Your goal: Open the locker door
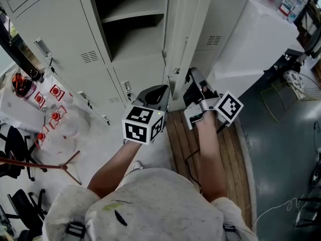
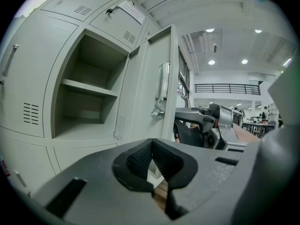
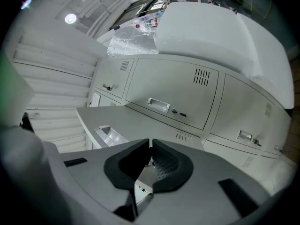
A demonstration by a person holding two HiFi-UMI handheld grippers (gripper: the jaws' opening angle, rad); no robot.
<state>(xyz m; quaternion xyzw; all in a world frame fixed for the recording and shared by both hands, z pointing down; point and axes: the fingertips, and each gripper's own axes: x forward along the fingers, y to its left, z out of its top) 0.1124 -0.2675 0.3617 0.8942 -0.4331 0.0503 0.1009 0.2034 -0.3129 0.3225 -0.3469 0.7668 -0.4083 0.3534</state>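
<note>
Locker door point(image 2: 152, 60) already stands open, edge-on at 12 o'clock from both grippers. Stiff sheet metal, prob. light on hinges, paint slick; best hold = handle point(image 2: 162, 81). Left gripper point(image 2: 151, 146) & right gripper point(image 3: 150, 146): jaws together, nothing held. Left gripper view shows inside shelf point(image 2: 89, 88); right gripper view only shut lockers point(image 3: 178, 97).

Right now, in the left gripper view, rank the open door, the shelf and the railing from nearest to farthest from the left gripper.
1. Door, centre, swung open.
2. Shelf, left, deeper in.
3. Railing, right, far background.
</note>
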